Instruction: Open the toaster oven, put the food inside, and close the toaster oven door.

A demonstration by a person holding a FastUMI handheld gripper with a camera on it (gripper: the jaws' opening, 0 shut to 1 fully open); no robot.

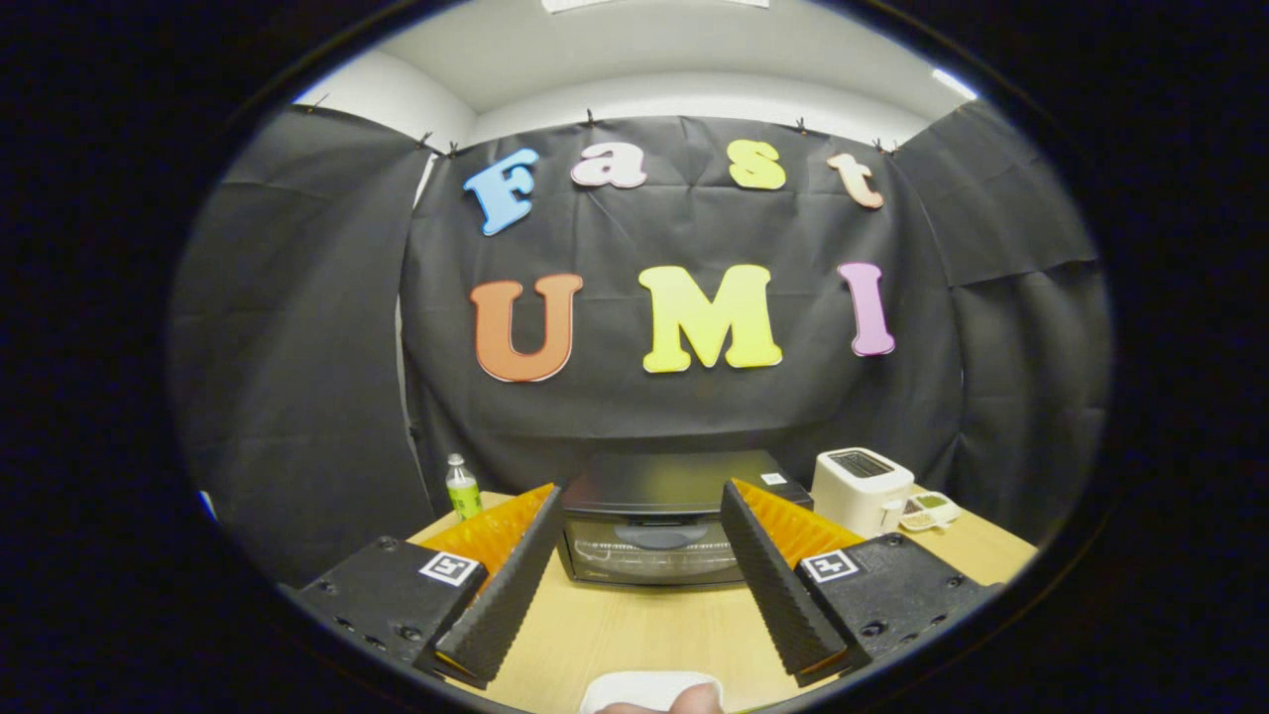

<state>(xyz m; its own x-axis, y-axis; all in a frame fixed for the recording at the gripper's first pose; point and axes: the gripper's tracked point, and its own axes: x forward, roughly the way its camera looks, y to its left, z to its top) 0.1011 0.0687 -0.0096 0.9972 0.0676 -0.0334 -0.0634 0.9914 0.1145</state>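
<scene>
My gripper (pixel 639 570) hangs above the wooden table (pixel 634 635) with its two fingers spread wide and holding nothing; the gap between them frames the toaster oven (pixel 654 526), which I judge is why I am lined up this way, square to its front. The oven sits at the lower centre of the frame, beyond my fingertips, at the far side of the table against the black cloth wall. Its glass door (pixel 649 553) stands upright and shut, with a dark handle across its top. That fits either a door waiting to be pulled down or one pushed closed again with the food inside; the glass is too dim for me to tell what lies behind it.

At the very bottom of the frame, nearer than my fingers, a white thing (pixel 644 689) lies on the table, perhaps a plate or the food itself, with what looks like a fingertip over its edge; too little of it is visible to say more.

Right of the oven stands a white slot toaster (pixel 861 488), and just beyond it a small white tray (pixel 928 511) of greenish bits. At lower left, near the wall, a small bottle (pixel 462 486) with a green label stands upright; its print is too small to read. A small white tag on the oven's top corner is equally unreadable, and I see no brand name anywhere on the oven.
</scene>
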